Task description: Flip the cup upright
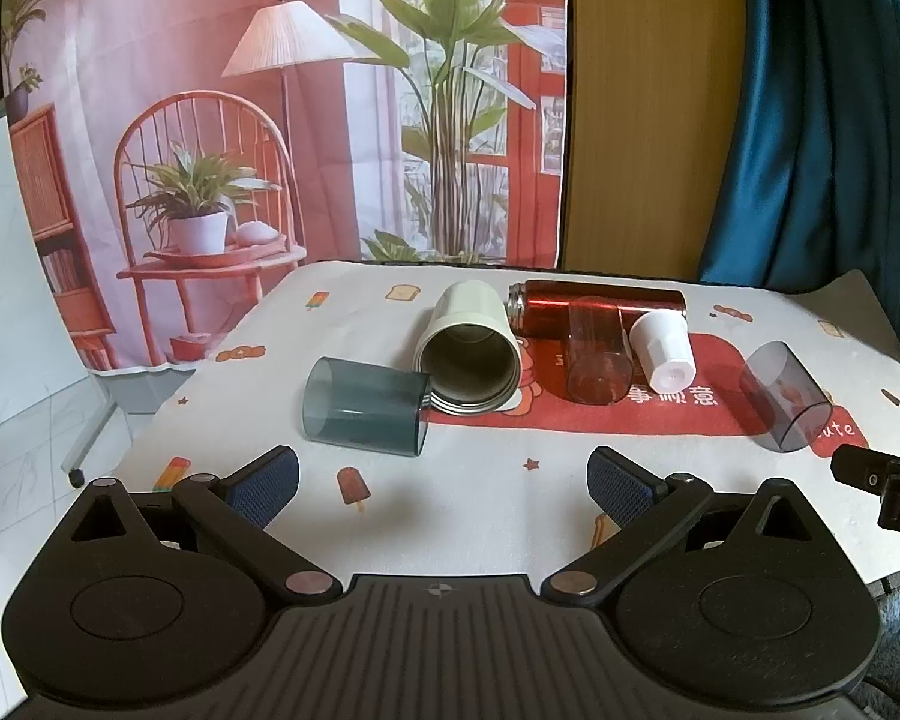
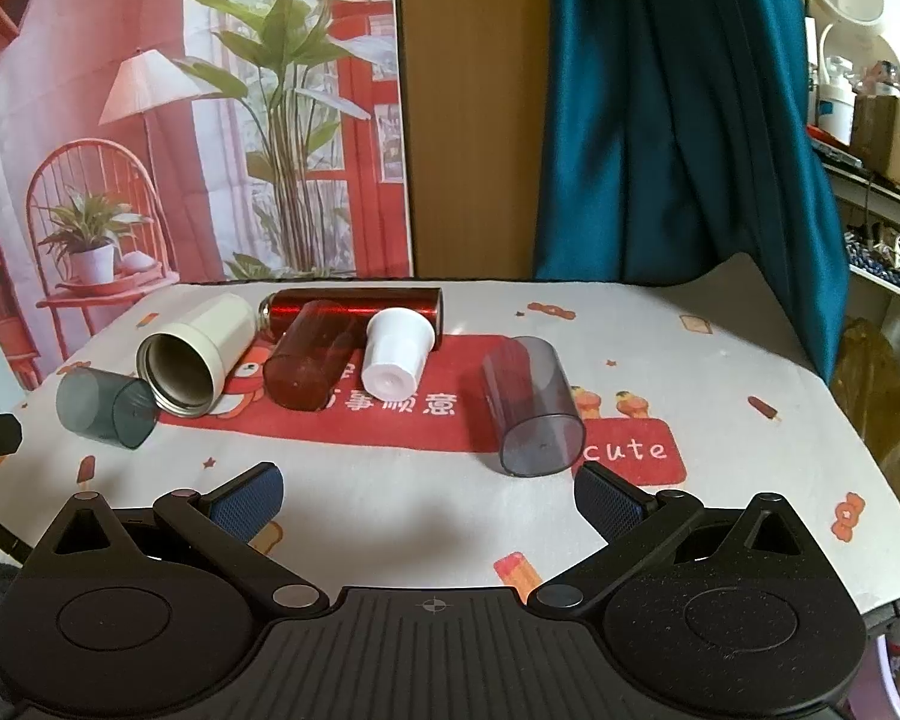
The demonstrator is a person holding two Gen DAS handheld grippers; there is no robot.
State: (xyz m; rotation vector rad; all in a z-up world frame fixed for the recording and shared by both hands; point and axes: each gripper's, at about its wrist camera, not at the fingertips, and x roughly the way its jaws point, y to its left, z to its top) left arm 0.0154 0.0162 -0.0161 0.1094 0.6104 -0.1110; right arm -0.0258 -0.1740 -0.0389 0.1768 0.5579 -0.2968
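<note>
Hovering before any grasp, you held the left gripper and right gripper wide, empty; the near grey cup needed pinching, then tipping upright.

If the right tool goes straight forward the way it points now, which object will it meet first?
Probably the clear grey plastic cup lying on its side, a little right of the line of the open right tool. Depth is unclear; it might slip past on the left toward the small white plastic cup.
</note>
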